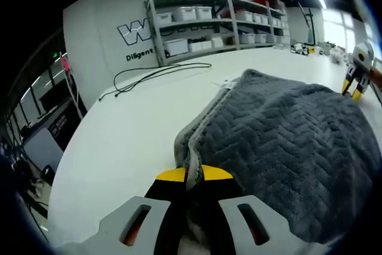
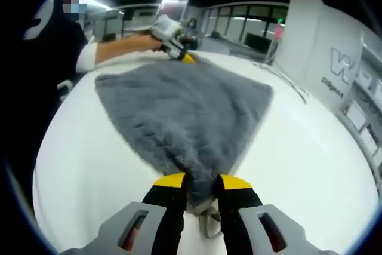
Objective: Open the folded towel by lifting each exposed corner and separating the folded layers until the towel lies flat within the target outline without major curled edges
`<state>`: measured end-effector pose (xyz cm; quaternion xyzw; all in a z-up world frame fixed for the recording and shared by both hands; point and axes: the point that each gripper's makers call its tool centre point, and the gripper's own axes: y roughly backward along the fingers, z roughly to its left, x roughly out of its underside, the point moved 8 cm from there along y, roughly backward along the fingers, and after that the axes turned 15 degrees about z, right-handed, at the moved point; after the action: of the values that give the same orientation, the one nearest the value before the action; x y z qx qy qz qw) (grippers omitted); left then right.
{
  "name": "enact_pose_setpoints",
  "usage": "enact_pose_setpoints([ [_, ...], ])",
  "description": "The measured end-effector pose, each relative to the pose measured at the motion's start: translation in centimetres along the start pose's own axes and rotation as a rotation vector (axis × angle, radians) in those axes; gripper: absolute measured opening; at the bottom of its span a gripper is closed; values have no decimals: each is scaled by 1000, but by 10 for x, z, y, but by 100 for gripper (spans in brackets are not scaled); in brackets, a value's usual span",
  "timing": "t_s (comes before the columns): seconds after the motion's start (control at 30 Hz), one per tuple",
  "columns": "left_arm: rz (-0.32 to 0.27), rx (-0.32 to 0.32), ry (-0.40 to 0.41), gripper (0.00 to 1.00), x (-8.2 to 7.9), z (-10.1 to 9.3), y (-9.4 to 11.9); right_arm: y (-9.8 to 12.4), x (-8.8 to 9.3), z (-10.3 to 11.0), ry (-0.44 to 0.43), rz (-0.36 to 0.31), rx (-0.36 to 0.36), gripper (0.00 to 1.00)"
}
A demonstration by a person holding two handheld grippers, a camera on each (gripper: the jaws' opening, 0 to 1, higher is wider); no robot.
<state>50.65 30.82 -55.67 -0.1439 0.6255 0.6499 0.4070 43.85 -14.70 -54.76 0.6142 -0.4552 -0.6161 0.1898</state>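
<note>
- My left gripper (image 1: 194, 174) has its yellow-tipped jaws nearly closed on a corner of the grey towel (image 1: 286, 147), with the fabric's edge pinched between them.
- In the right gripper view, my right gripper (image 2: 202, 181) is nearly closed too, clamping the opposite corner of the towel (image 2: 179, 111), with a small tag or loop hanging below the grip.
- The towel lies on the white table (image 1: 137, 117), stretched between my two grips. From the right gripper view I see my left gripper (image 2: 179, 52) at the towel's far corner.
- Progress, as I judge it: the towel looks mostly opened into a broad single spread. Near my left grip a doubled, rolled edge shows, so one layer may be folded there.
- I cannot make out any target outline on the table, so placement is unconfirmed.
- Left to do, I think: flatten that rolled edge, lay the corners down and release.
</note>
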Motion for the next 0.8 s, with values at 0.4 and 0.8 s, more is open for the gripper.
enact_pose_setpoints([
  [0.4,-1,-3,15,6,5,-1,4,-1,1,-5,-13,-1,14,19],
  [0.8,3,-12,20,6,7,-2,7,-1,2,-8,-21,-6,25,19],
])
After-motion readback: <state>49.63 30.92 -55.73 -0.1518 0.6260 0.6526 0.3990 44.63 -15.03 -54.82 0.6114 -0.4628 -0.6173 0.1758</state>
